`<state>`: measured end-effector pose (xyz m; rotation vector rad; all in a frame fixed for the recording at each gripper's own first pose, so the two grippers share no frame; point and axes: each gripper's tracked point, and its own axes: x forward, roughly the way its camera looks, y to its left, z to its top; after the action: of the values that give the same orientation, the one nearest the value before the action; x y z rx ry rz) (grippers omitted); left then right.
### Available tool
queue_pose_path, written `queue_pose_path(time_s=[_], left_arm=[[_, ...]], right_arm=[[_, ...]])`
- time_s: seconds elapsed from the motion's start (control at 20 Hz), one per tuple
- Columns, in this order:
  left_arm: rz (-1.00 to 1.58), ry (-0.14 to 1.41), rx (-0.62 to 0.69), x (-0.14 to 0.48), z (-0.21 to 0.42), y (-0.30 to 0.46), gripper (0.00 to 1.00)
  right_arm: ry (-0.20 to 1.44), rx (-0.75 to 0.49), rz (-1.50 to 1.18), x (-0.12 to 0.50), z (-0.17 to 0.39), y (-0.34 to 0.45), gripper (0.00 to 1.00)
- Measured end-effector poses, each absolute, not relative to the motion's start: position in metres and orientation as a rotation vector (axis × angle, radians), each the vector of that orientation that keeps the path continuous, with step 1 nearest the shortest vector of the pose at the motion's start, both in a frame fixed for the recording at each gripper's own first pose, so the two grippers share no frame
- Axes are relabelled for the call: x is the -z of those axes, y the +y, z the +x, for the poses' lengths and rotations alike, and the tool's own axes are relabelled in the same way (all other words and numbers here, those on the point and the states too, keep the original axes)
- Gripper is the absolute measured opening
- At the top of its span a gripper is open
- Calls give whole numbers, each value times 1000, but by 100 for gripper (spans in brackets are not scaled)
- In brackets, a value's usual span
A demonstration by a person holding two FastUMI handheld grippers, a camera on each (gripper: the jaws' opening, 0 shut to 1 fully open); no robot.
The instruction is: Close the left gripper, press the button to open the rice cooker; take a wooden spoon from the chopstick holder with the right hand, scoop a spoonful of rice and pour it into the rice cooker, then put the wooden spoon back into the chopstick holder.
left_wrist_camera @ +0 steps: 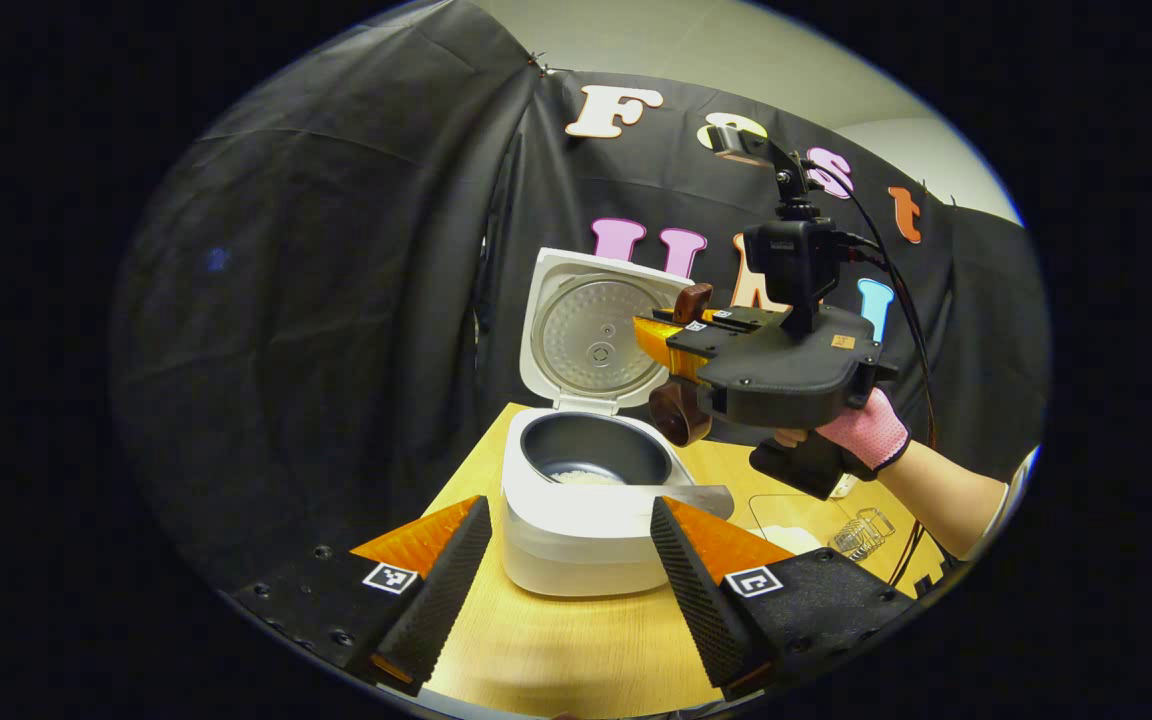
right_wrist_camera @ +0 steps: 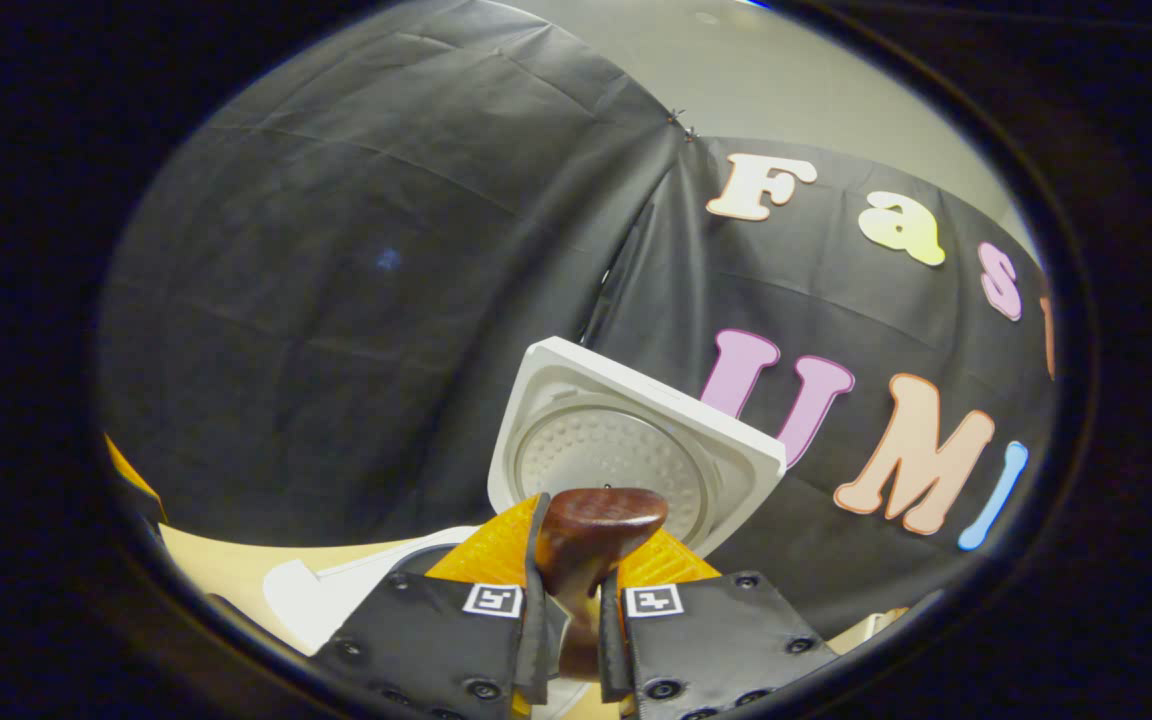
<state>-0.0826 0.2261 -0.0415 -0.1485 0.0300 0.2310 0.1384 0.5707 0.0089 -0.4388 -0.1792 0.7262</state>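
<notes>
The right gripper [right_wrist_camera: 572, 600] pinches the wooden spoon [right_wrist_camera: 591, 545], its long axis upright across the fingers, bowl hanging below. Beneath and ahead of this gripper sits the open rice cooker [left_wrist_camera: 586, 500] on the table [left_wrist_camera: 556, 650], some rice already inside. The left gripper [left_wrist_camera: 566, 570] stands spread, empty, nearer the cooker. No legible brand or label
</notes>
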Motion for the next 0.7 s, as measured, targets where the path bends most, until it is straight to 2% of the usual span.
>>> queue_pose_path(time_s=[0.3,0.7], left_arm=[[-114,34,-182,37,-81,208,95],[-63,21,-103,21,-50,156,95]], right_arm=[[-152,-659,-303,-45,147,509,24],[-151,-478,-174,-90,163,349,24]])
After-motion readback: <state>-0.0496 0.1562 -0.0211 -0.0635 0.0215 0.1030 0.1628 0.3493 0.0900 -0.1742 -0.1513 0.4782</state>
